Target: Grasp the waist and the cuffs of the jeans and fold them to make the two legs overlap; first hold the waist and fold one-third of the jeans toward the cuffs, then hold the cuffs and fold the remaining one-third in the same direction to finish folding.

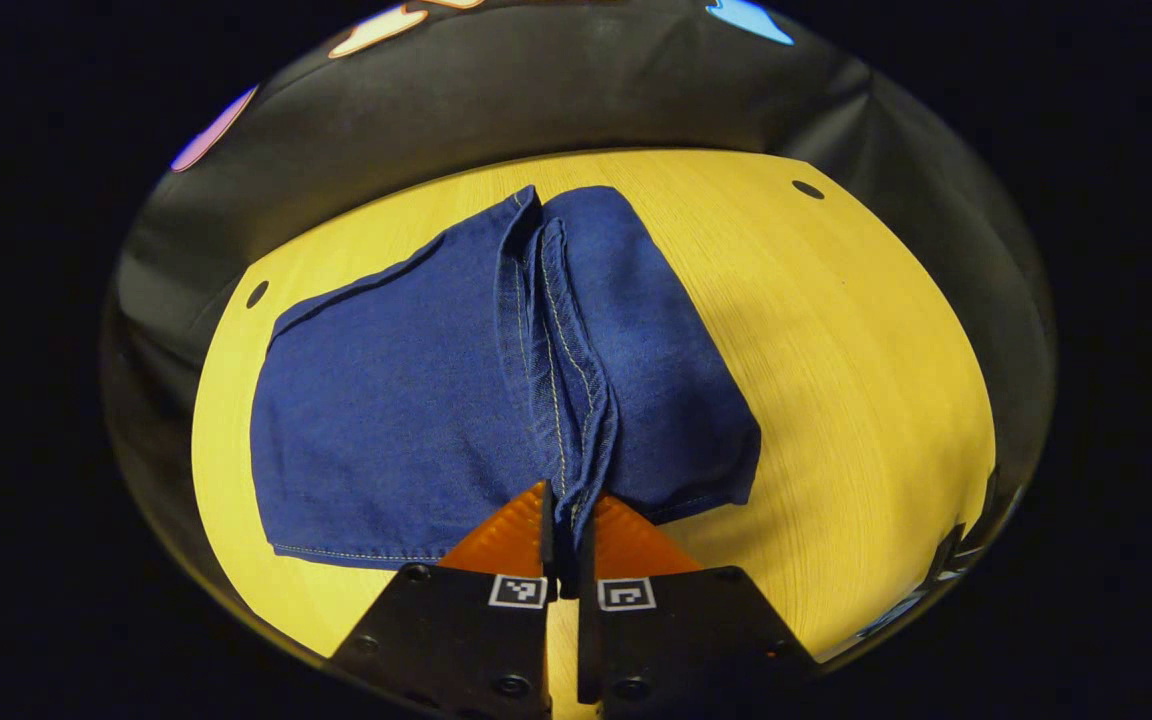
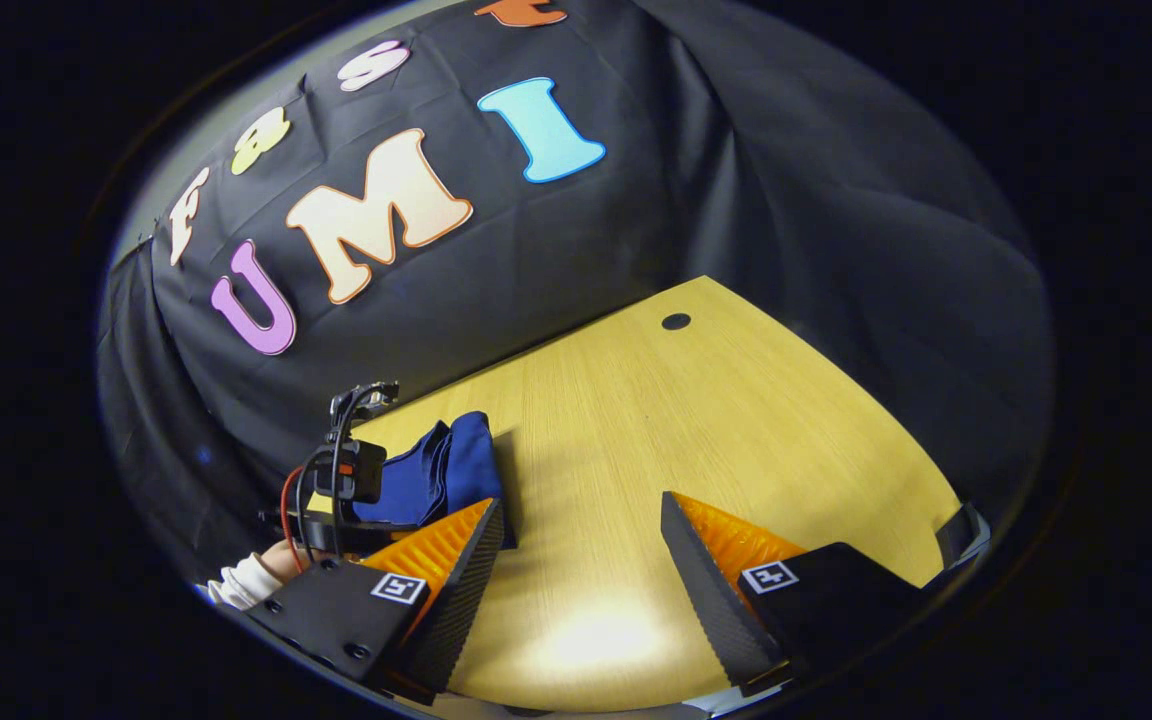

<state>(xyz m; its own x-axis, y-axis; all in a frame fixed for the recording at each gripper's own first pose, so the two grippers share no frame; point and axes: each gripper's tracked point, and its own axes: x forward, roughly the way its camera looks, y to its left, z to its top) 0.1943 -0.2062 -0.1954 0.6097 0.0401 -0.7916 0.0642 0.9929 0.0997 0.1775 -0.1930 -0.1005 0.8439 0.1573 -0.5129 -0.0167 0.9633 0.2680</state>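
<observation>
Left gripper view: left tongs clamped on a raised ridge of jeans, folded on the table. Right tongs spread wide, empty, above bare table. Best laid flat, edges squared. Waist and cuffs hard to tell apart; bundle's underside hidden.

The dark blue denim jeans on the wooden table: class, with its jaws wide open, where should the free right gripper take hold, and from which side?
Judging from the left gripper view, the dark blue denim jeans lie partly folded, and the left gripper pinches a raised stitched ridge. The right gripper would probably do best on the flat hemmed edge nearest the left gripper, coming in low across the bare wooden table.
</observation>
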